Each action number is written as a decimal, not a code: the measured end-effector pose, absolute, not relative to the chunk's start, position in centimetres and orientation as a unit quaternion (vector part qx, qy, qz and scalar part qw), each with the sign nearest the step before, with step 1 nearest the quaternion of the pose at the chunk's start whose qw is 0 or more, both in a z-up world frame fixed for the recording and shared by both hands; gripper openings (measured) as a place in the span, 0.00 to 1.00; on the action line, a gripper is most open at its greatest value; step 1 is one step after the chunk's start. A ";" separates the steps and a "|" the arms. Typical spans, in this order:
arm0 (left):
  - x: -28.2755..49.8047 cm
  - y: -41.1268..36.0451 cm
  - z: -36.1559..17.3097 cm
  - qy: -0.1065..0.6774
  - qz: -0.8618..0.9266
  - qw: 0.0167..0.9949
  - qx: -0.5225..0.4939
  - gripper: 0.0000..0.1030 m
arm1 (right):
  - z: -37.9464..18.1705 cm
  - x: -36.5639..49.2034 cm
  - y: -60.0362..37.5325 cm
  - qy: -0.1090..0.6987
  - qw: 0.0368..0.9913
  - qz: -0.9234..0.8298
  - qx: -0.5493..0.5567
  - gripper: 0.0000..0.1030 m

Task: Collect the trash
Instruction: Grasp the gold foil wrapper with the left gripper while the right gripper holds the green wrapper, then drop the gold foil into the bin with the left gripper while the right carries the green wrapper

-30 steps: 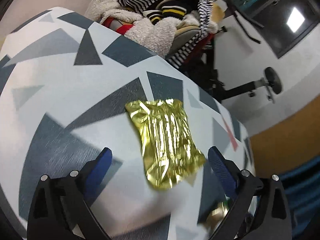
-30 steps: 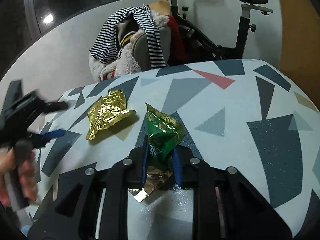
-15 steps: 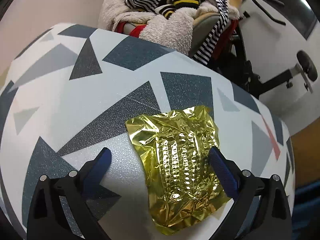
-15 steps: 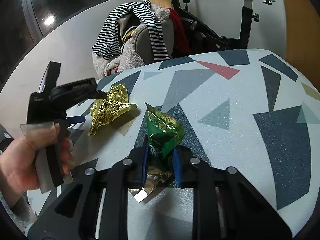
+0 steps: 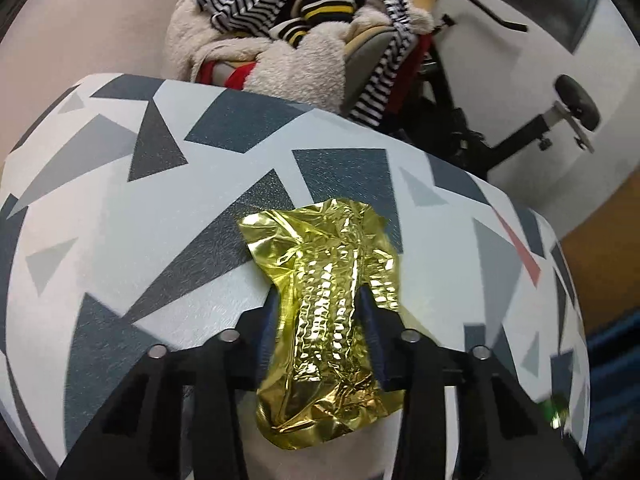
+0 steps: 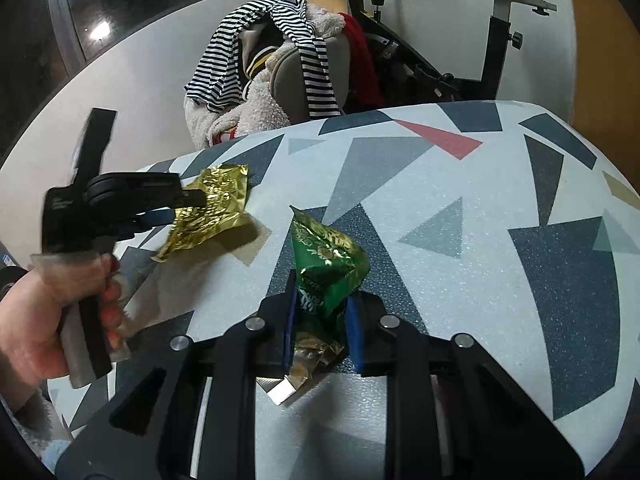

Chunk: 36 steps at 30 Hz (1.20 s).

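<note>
A crumpled gold foil wrapper [image 5: 324,316] lies on the table with the triangle pattern [image 5: 120,216]. My left gripper [image 5: 320,308] is shut on the wrapper's middle, its blue pads pinching it from both sides. In the right wrist view the left gripper [image 6: 180,208] holds the gold wrapper [image 6: 208,216] at the table's left. My right gripper [image 6: 322,320] is shut on a green foil wrapper [image 6: 326,264], held just above the table [image 6: 500,280].
A chair heaped with striped and fleecy clothes [image 5: 304,40] stands behind the table's far edge. An exercise bike [image 6: 496,32] stands beyond it by the white wall. The table's right half [image 6: 520,220] is bare pattern.
My left gripper moved forward over the gold wrapper and closed on it. My right gripper kept its hold on the green wrapper and barely moved.
</note>
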State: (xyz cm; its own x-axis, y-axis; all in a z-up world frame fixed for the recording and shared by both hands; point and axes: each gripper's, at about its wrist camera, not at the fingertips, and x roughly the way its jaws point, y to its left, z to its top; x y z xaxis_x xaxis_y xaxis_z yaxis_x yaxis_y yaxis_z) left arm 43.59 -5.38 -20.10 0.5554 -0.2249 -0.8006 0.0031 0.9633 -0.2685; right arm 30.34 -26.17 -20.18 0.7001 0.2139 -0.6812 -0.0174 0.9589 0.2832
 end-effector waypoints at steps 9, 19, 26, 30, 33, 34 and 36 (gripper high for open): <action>34.4 -1.2 -15.0 0.420 -0.123 0.896 -0.082 0.34 | -19.0 29.5 -25.4 0.366 0.923 0.066 0.096 0.23; 19.9 0.2 -10.9 0.354 -0.162 0.921 0.000 0.35 | -14.3 23.3 -23.8 0.329 0.934 0.116 0.082 0.23; 10.8 -0.1 -10.5 0.321 -0.182 0.929 0.032 0.35 | -12.1 15.8 -21.4 0.312 0.934 0.163 0.066 0.23; 6.6 -0.5 -11.5 0.307 -0.183 0.933 0.049 0.37 | -12.1 11.4 -19.9 0.300 0.936 0.176 0.051 0.23; 4.1 -0.8 -13.4 0.312 -0.183 0.930 0.056 0.37 | -12.6 8.8 -19.3 0.296 0.937 0.178 0.053 0.23; 3.4 -0.8 -14.0 0.315 -0.183 0.930 0.056 0.37 | -12.7 8.3 -19.2 0.296 0.937 0.178 0.054 0.23; 2.0 -0.8 -15.3 0.322 -0.183 0.927 0.053 0.37 | -13.3 6.7 -19.0 0.297 0.937 0.175 0.056 0.23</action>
State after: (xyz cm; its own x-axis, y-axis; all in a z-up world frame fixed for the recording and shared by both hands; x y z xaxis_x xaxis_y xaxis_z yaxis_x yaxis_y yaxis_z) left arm 2.02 -0.83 -15.26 0.7254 -0.3053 -0.6169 0.3735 0.9274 -0.0197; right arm 6.70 -19.01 -13.33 0.7628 0.3602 -0.5370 -0.2943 0.9329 0.2077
